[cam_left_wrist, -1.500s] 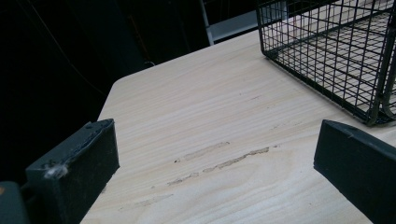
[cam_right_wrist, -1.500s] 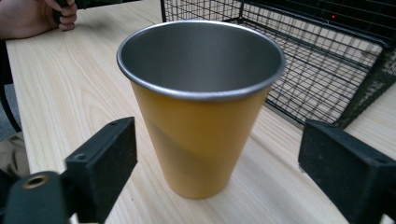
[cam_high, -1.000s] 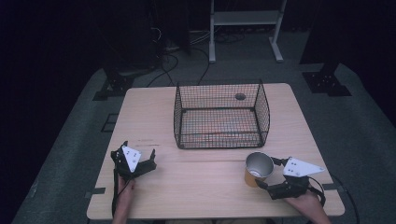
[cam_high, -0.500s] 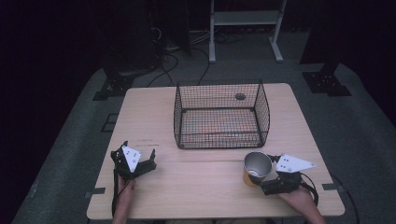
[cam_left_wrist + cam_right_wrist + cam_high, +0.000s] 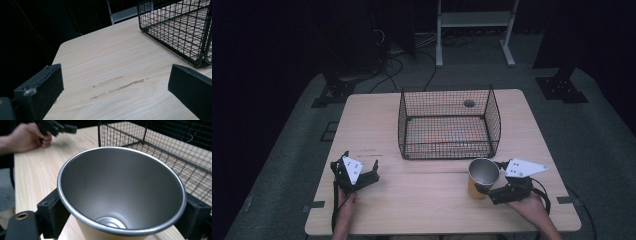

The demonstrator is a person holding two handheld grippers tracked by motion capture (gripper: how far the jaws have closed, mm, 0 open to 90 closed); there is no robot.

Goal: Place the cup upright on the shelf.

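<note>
Saw right gripper (image 5: 484, 186) near front right of wooden table (image 5: 422, 210), jaws pressed on both sides of metal cup (image 5: 482, 176); cup upright, orange outside, steel inside, just in front of wire basket (image 5: 447, 125). I noted left gripper (image 5: 362, 175) at front left, jaws spread wide, nothing between them, bare tabletop beneath. My left hand (image 5: 27, 136) gripped its handle.

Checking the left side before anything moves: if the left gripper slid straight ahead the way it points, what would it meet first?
Probably nothing: bare table, then its far edge. The wire basket sits off to one side.
</note>
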